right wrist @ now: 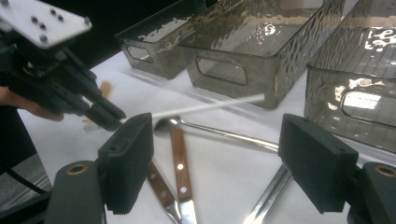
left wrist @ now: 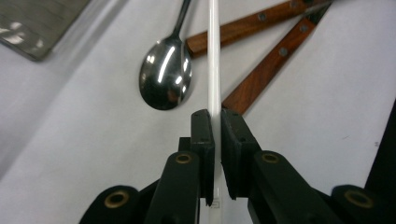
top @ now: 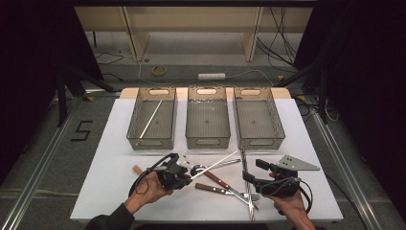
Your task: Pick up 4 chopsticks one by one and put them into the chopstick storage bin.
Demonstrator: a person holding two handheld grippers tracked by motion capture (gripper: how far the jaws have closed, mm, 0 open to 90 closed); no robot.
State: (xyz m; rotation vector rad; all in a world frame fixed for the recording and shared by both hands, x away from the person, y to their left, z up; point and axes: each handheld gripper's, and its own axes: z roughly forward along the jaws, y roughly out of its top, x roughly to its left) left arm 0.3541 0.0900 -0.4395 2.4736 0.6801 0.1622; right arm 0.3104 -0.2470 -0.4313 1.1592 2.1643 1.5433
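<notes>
In the high view, the left gripper (top: 184,176) sits near the front edge of the table (top: 119,191), left of centre, its jaws clamped on one end of a white chopstick (top: 215,165). The chopstick runs from the jaws up and to the right, toward the middle tray (top: 208,140). A spoon (top: 210,167) and two wooden-handled forks (top: 222,184) lie just beside it on the table. The right gripper (top: 253,171) is near the front right, apart from the chopstick, jaws spread wide and holding nothing. Another white chopstick (top: 151,119) lies in the left tray (top: 152,141).

In the left gripper view, the two black jaws press on the chopstick (left wrist: 214,70), which runs straight ahead from between them, passing beside the spoon (left wrist: 164,77) bowl and over the wooden handles (left wrist: 261,70).

In the right gripper view, the open jaws frame the forks (right wrist: 180,177) and spoon (right wrist: 210,130). Beyond them the left gripper (right wrist: 114,122) holds the chopstick (right wrist: 201,108) lifted clear of the table, its free end near the middle tray (right wrist: 243,65).
</notes>
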